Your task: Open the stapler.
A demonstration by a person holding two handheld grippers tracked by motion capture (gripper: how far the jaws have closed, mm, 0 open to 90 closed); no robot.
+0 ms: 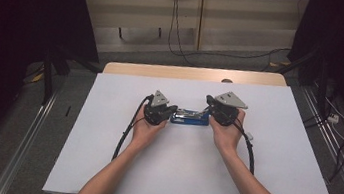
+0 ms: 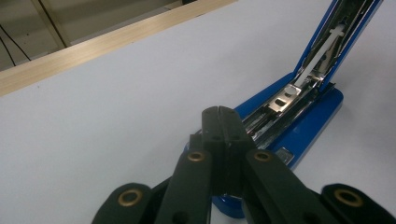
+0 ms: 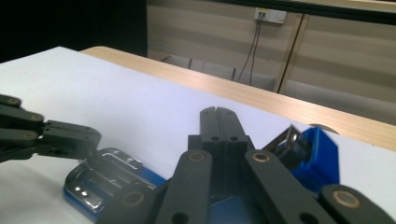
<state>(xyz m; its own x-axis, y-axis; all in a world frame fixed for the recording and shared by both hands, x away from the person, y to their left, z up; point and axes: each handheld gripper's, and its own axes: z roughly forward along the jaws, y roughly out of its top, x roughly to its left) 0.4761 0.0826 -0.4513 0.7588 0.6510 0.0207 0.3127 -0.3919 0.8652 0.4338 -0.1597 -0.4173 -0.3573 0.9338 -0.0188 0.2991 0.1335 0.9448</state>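
— How do the jaws stand?

— Both pairs are pressed together. In the left gripper view the left gripper has its tips closed, nothing between the pads, resting on or just over the base end of the blue stapler; I cannot tell if they touch. In the right gripper view the right gripper is closed the same way, gripping nothing.

— And the stapler?

— It lies between the two grippers, its low end under the left one's tips. Its blue top arm is swung up, just beside the right gripper's jaws; contact is hidden there. The steel magazine lies bare ahead of the left tips.

— Room to move?

— Plenty. White table cover spreads bare on the near side of both hands. The wooden table edge lies beyond the grippers, well apart.
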